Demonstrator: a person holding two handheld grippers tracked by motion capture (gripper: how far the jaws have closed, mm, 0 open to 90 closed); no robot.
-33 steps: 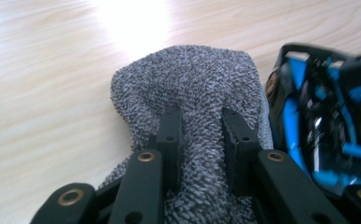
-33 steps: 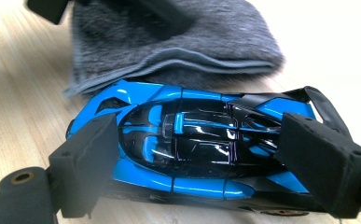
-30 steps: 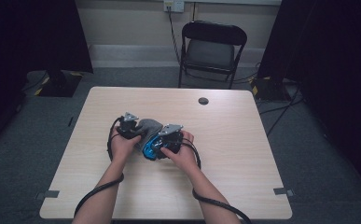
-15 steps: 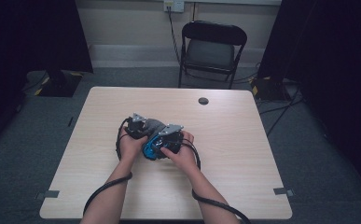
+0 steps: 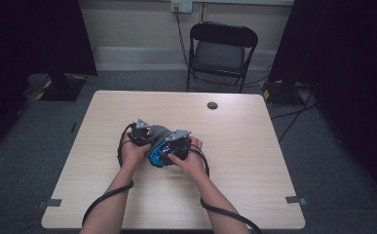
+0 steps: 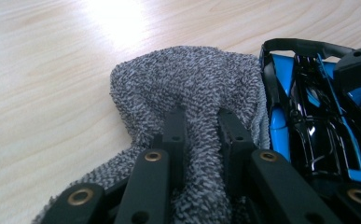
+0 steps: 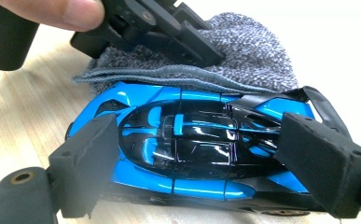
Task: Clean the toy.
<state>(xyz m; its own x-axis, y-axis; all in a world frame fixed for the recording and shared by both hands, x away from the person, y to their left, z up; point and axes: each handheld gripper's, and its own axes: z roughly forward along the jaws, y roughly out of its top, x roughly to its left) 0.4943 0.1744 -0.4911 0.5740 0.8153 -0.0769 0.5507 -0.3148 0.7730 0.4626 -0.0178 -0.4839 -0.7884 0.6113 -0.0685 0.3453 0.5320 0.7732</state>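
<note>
Between my two tongs, near the middle of the table (image 5: 254, 146), sits the work: a blue and black toy car (image 7: 192, 144) with a grey terry cloth (image 6: 192, 88) lying against its side. My right gripper (image 7: 206, 168) is clamped lengthwise on the car, one pad on the nose and the other on the tail, so the body lies crosswise just ahead of that tong. My left gripper (image 6: 201, 126) has just been closing and is now pinched together on a fold of the cloth, with the pile bunched up between its tips; the car lies just to the right of that tong, touching the cloth's edge.

As I judge it, the step in hand is wiping the car. To do it well I would keep the right tong steady, as an anchor, so the car cannot roll on its wheels. I would draw the pinched cloth along the glossy roof and flank in light strokes, letting the soft pile touch the paint and never the hard tips. I would also keep the fold deep in the left tong, since a shallow pinch on terry slips out.

I can read no brand, label or writing on the car, the cloth or the tongs.
</note>
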